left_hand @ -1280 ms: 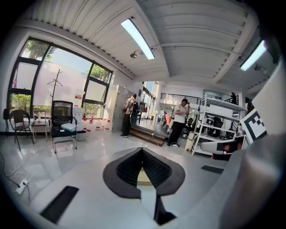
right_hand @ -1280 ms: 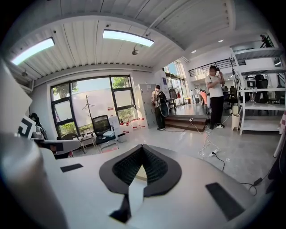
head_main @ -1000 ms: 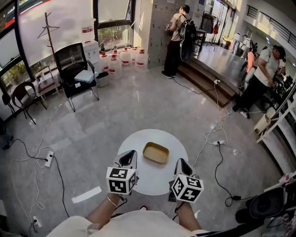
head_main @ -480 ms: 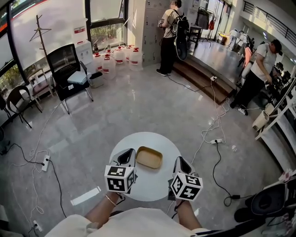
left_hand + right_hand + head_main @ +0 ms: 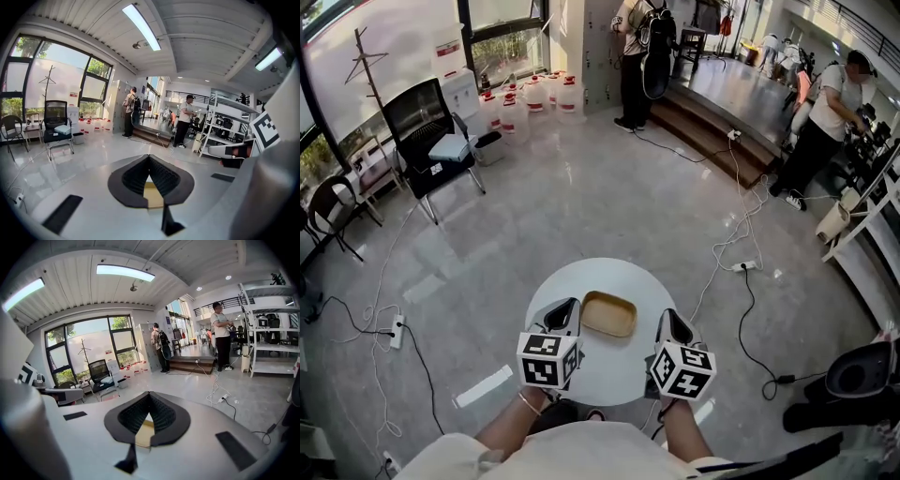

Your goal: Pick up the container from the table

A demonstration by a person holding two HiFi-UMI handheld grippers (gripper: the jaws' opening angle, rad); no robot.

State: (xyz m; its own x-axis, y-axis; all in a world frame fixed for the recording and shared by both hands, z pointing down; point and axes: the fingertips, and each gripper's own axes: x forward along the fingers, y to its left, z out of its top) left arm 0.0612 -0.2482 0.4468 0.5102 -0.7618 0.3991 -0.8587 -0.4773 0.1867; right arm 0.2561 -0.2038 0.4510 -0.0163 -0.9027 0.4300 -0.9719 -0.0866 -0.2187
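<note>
Container: a shallow tan container [image 5: 608, 314] sits near the middle of the round white table [image 5: 581, 272], between my two grippers.
Left gripper: my left gripper [image 5: 568, 306] is clenched on nothing, its tips just left of the container.
Right gripper: my right gripper [image 5: 667, 317] is clenched and empty too, just right of the container.

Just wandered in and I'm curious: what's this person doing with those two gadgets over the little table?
A person at a small round white table holds a two-jaw gripper in each hand. A shallow tan container lies on the table between the two tools. The left gripper is near the container's left side and the right gripper is off to its right. Both have their jaws closed with nothing in them. The container has not yet been picked up.
</note>
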